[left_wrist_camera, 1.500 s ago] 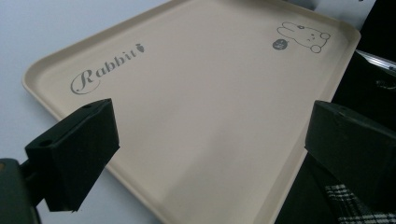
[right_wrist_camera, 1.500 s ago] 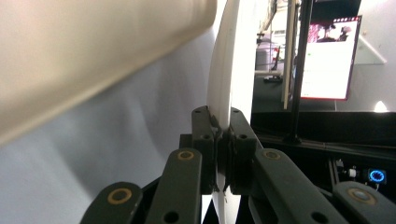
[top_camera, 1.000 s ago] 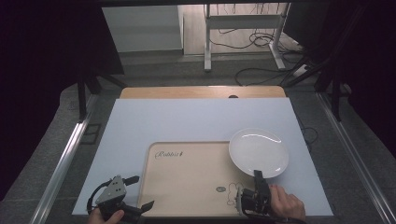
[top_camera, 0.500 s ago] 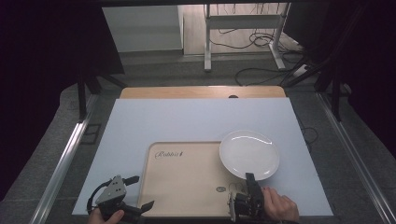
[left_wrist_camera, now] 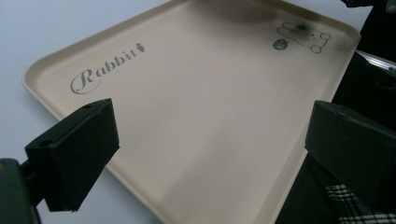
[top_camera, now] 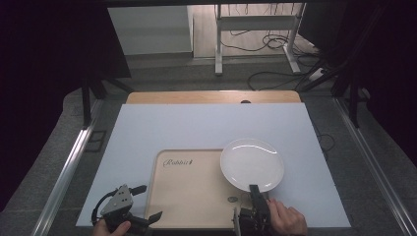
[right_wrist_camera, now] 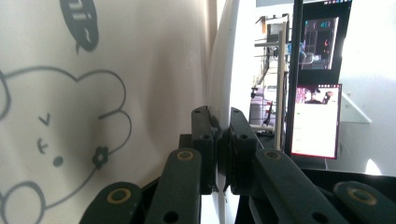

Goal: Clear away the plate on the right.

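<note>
White plate (top_camera: 252, 164): over the right edge of the beige tray (top_camera: 192, 196), which lies at the table's (top_camera: 206, 128) near edge; its near rim is clamped between the jaws of the right hand-held gripper (top_camera: 255, 192), seen edge-on in the right gripper view (right_wrist_camera: 223, 93). Left hand-held gripper (top_camera: 142, 204): at the tray's near left corner, jaws wide apart, holding nothing. Tray printed "Rabbit" with a rabbit drawing (left_wrist_camera: 303, 36).

A round white plate (top_camera: 252, 164), glossy and empty, overlaps the right edge of a beige tray (top_camera: 189, 194) printed "Rabbit", which lies flat on the white surface (top_camera: 206, 128).
</note>
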Demonstrator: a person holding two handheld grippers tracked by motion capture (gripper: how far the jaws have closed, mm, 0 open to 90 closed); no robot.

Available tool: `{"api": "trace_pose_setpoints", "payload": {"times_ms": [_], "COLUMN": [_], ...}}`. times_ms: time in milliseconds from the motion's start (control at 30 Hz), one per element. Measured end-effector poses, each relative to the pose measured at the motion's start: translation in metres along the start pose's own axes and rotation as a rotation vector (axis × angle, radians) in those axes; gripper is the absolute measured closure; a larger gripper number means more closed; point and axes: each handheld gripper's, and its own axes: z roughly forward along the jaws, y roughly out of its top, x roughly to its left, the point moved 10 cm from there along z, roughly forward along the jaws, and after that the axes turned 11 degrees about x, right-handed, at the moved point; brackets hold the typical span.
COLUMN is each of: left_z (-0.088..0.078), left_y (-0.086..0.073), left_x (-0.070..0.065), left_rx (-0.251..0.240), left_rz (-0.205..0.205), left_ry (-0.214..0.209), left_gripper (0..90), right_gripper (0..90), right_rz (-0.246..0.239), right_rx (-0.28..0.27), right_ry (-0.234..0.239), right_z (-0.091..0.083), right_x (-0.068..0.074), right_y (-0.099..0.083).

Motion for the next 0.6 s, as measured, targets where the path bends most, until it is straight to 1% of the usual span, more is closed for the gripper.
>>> {"api": "trace_pose_setpoints", "payload": {"times_ms": [100,133,167,200,300,367,433,500,533,567,600], "left_z": [0.000,0.000,0.000,0.000,0.000,0.000,0.000,0.000,0.000,0.000,0.000], "left_y": [0.000,0.000,0.000,0.000,0.000,0.000,0.000,0.000,0.000,0.000,0.000], "left_x": [0.000,0.000,0.000,0.000,0.000,0.000,0.000,0.000,0.000,0.000,0.000], "left_rx": [-0.001,-0.002,-0.001,-0.002,-0.001,-0.001,-0.001,-0.001,-0.001,-0.001,0.000], "left_rz": [0.000,0.000,0.000,-0.001,0.000,0.000,0.001,0.000,0.001,0.001,0.002], "left_ry": [0.001,0.001,0.001,0.001,0.001,0.001,0.001,0.000,0.000,0.000,0.000], "left_gripper": [2.5,2.5,2.5,2.5,2.5,2.5,2.5,2.5,2.5,2.5,2.5], "right_gripper": [84.1,84.1,84.0,84.0,84.0,83.9,83.9,83.9,83.9,83.9,83.9], "right_rz": [-0.013,-0.008,-0.017,-0.008,-0.015,-0.024,-0.022,-0.027,-0.037,-0.029,-0.032], "right_rx": [0.009,-0.025,-0.017,-0.041,-0.043,-0.064,-0.066,-0.072,-0.069,-0.087,-0.094], "right_ry": [-0.008,-0.006,-0.001,-0.008,-0.009,-0.010,-0.009,0.000,0.005,-0.001,-0.002], "right_z": [-0.003,-0.003,-0.004,-0.003,-0.005,-0.006,-0.007,-0.008,-0.010,-0.009,-0.010], "right_x": [0.000,0.002,0.002,0.003,0.004,0.005,0.005,0.006,0.007,0.008,0.008], "right_y": [0.003,0.009,0.009,0.013,0.016,0.022,0.023,0.027,0.030,0.032,0.035]}}
